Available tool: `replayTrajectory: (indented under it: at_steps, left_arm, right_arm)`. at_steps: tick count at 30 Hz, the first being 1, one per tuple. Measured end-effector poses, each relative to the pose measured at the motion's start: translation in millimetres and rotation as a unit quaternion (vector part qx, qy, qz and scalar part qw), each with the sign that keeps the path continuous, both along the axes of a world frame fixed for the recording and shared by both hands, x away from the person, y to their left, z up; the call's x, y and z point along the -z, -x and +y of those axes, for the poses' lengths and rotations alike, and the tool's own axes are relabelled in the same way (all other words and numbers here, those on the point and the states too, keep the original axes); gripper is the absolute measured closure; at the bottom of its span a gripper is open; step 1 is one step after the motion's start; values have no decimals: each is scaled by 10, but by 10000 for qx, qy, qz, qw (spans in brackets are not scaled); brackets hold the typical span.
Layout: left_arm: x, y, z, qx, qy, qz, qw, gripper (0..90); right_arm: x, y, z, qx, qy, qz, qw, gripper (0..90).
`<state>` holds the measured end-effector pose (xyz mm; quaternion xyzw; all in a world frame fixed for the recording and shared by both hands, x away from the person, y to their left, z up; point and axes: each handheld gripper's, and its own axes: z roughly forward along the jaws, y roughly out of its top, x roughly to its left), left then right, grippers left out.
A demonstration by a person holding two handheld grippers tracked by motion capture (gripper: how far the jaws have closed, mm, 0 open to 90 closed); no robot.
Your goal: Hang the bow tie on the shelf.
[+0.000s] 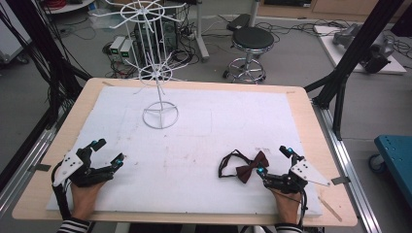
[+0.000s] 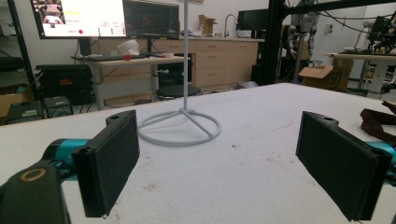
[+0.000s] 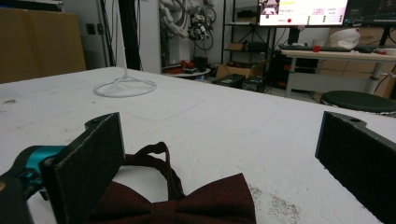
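Bow tie [image 1: 251, 165] is lying on the near right of the white desk [image 1: 204, 145] from up high, just left of the right gripper [image 1: 276, 160], whose fingers are spread wide, holding nothing. Left gripper [image 1: 108, 152] is sitting open and empty, near left. Left gripper view: wire stand [image 2: 180, 127] is standing ahead, fingers [image 2: 111, 161] apart. Right gripper view: tie [image 3: 187, 200] is sitting low between the fingers [image 3: 88, 163], nothing pinching yet. I'd go for the knot, dropping low before closing.
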<state>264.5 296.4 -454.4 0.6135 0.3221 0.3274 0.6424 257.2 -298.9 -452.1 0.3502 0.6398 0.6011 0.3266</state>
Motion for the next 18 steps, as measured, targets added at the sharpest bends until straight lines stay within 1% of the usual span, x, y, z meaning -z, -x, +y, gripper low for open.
replayTrajectory:
  at_steps: [7, 10, 14, 15, 18]
  left_arm:
    - [0, -3, 0, -8, 11, -7, 10000, 138]
    - [-1, -1, 2, 5, -7, -6, 10000, 138]
    - [0, 0, 2, 9, 6, -11, 10000, 137]
    - [0, 0, 2, 9, 4, -13, 10000, 137]
    - [0, 1, 1, 6, 10, -15, 10000, 137]
  right_arm:
    - [-2, 3, 7, -13, 14, 17, 10000, 7]
    - [-2, -5, 0, -5, 28, -34, 10000, 7]
    - [-5, 3, 10, -12, 4, 25, 10000, 7]
    - [-6, -9, 2, -10, 22, -10, 10000, 7]
    - [-14, -13, -7, -72, -19, 92, 9999, 7]
